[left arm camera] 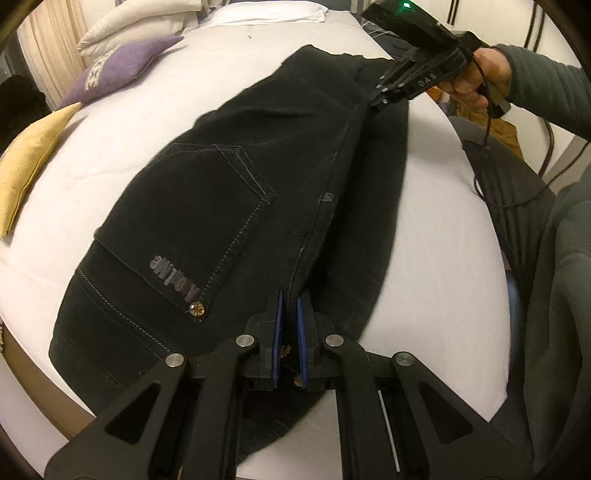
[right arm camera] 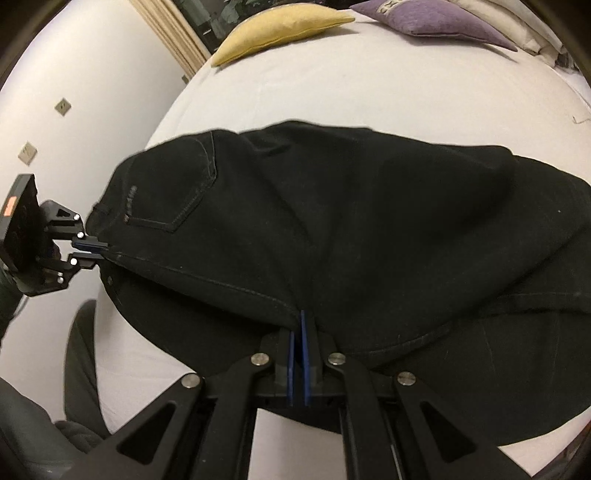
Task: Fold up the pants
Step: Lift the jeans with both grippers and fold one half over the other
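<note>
Black pants (left arm camera: 258, 206) lie on a white bed, folded lengthwise with a back pocket facing up; they also show in the right wrist view (right arm camera: 351, 221). My left gripper (left arm camera: 290, 306) is shut on the top layer's seam edge at the waistband end. My right gripper (right arm camera: 300, 325) is shut on the same seam edge further down the leg. Each gripper shows in the other's view: the right one (left arm camera: 380, 101) at the far end, the left one (right arm camera: 92, 251) at the left. The lifted top layer hangs over the lower leg.
The white bed (left arm camera: 443, 240) fills both views. A yellow cushion (left arm camera: 29, 162) and a purple cushion (left arm camera: 114, 70) lie at the head end, with white pillows (left arm camera: 140, 26) behind. The person's grey-sleeved arm (left arm camera: 546, 88) and body stand at the bed's right side.
</note>
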A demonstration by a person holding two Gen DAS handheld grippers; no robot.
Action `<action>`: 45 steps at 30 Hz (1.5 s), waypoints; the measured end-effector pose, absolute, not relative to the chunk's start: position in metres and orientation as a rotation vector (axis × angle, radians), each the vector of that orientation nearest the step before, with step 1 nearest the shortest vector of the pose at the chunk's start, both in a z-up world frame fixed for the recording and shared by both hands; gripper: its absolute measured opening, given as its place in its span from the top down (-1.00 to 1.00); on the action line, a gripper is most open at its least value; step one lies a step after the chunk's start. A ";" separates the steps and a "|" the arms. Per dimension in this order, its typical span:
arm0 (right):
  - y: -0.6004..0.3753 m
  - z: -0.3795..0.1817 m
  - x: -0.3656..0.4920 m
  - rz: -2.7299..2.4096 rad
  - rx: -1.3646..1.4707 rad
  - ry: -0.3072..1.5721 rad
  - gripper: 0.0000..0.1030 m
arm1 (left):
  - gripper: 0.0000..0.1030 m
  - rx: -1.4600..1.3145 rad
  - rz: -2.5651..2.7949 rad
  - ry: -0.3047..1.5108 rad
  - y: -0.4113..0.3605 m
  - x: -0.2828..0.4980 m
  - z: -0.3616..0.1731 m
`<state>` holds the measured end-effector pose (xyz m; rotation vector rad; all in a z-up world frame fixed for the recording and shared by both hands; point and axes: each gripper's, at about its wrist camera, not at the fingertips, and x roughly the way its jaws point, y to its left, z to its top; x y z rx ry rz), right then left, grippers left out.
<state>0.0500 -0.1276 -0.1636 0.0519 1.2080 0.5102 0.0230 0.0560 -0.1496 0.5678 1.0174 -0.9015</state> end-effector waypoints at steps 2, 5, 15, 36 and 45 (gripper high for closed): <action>-0.124 -0.162 0.049 0.506 0.021 1.208 0.93 | 0.87 0.569 -0.909 1.018 0.054 0.019 -0.154; -0.114 -0.163 0.043 0.505 -0.042 1.207 0.92 | 0.87 0.559 -0.915 1.024 0.051 0.017 -0.157; -0.088 -0.170 0.020 0.519 -0.164 1.198 0.92 | 0.87 0.604 -0.946 1.032 0.045 0.020 -0.163; -0.082 -0.185 0.012 0.487 -0.236 1.173 0.91 | 0.87 0.488 -0.915 1.045 0.055 0.034 -0.178; -0.079 -0.191 0.007 0.516 -0.194 1.167 0.55 | 0.81 0.428 -0.859 1.035 0.061 0.031 -0.173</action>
